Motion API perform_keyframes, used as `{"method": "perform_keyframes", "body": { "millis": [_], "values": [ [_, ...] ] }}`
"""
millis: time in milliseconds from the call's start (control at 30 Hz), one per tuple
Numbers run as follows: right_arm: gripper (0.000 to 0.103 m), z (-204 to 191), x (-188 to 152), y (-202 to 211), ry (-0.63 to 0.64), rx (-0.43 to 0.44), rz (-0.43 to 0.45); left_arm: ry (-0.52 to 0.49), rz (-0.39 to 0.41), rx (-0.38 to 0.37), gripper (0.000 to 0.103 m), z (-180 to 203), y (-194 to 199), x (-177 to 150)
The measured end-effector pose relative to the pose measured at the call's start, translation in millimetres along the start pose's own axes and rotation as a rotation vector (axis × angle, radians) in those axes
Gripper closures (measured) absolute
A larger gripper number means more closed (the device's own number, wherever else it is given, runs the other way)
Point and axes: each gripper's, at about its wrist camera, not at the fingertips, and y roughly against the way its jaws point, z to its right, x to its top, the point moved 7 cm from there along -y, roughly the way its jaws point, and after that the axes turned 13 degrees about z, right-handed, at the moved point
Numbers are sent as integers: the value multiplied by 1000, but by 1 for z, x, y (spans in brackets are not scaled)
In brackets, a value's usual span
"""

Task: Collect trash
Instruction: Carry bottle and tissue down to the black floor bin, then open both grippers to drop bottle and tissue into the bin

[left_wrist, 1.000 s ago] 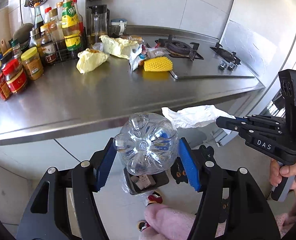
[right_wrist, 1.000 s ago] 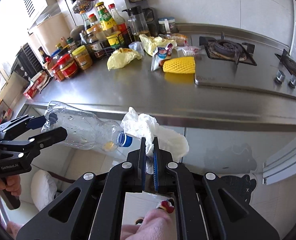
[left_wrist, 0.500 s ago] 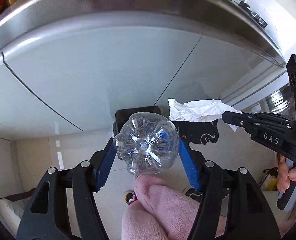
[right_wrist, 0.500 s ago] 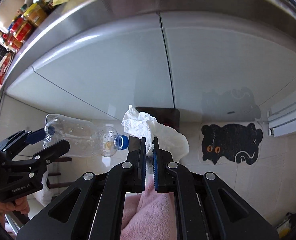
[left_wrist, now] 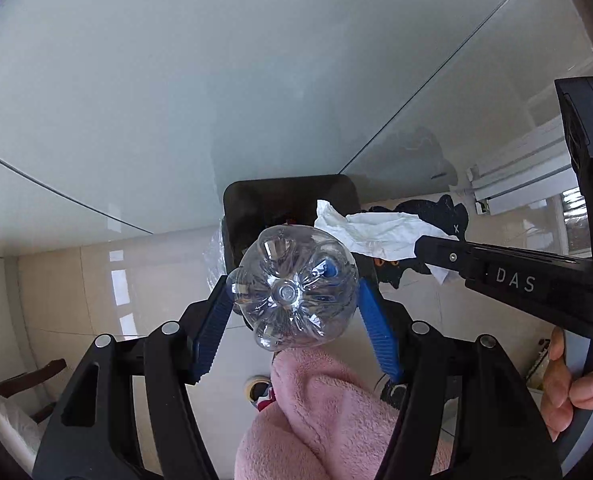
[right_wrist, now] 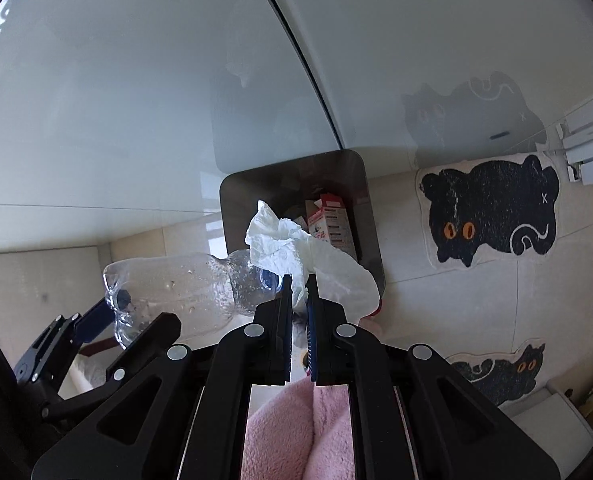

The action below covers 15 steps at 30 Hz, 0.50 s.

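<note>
In the left wrist view, the left gripper (left_wrist: 296,308) points steeply down with its blue-padded fingers (left_wrist: 212,320) clamped on either side of a clear plastic bottle (left_wrist: 294,292), whose petalled base faces the camera. The dark trash bin (left_wrist: 252,208) stands on the tiled floor (left_wrist: 68,280) right behind the bottle, against the pale cabinet front (left_wrist: 176,100); the bottle covers the bin's near edge. To the right of the bin, the right gripper (left_wrist: 420,244) reaches in from the side, its fingers pinched together on a crumpled white tissue (left_wrist: 372,232) that hangs over the bin's right rim. A hand (left_wrist: 572,384) grips that tool's handle at the right edge. A black cat-shaped mat (left_wrist: 444,212) lies on the floor past the bin's right side, and pink fleece fabric (left_wrist: 320,412) fills the space below the bottle.

In the right wrist view, the right gripper (right_wrist: 298,284) has its fingers (right_wrist: 286,308) closed on the tissue (right_wrist: 292,248), which bunches above the tips directly over the open bin (right_wrist: 360,184). Inside the bin a red and white carton (right_wrist: 332,220) shows. The bottle (right_wrist: 176,292) lies sideways just left of the bin, its blue cap (right_wrist: 268,278) tucked behind the tissue, its base end held by the left gripper (right_wrist: 116,320). The cat mat (right_wrist: 492,208) lies on the floor right of the bin, with a smaller cat mat (right_wrist: 500,372) nearer the camera.
</note>
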Motion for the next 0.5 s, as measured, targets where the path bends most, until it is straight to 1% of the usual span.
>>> {"method": "perform_keyframes", "body": {
  "millis": [67, 200, 233, 267, 300, 333, 367, 433, 500],
  "values": [
    [92, -2, 2, -5, -8, -2, -2, 5, -11, 1, 42, -1, -7, -1],
    [91, -8, 6, -8, -23, 12, -11, 30, -33, -1, 42, -7, -14, 1],
    [88, -9, 8, -10, -27, 11, -13, 34, -41, -5, 42, -8, -15, 1],
    [66, -10, 9, -9, -39, 25, -12, 37, -46, -9, 38, -8, -15, 3],
    [49, -11, 12, -8, -51, 36, 0, 39, -46, -12, 32, -8, -13, 3],
    [28, -12, 15, -6, -57, 34, 21, 36, -41, -9, 30, -9, -11, 4],
    [30, -13, 18, -3, -53, 32, 34, 32, -35, -6, 26, -9, -10, 6],
    [30, -14, 22, -2, -58, 33, 38, 34, -31, -14, 22, -9, -9, 9],
    [29, -14, 26, 1, -72, 33, 46, 40, -22, -20, 11, -8, -5, 12]
  ]
}}
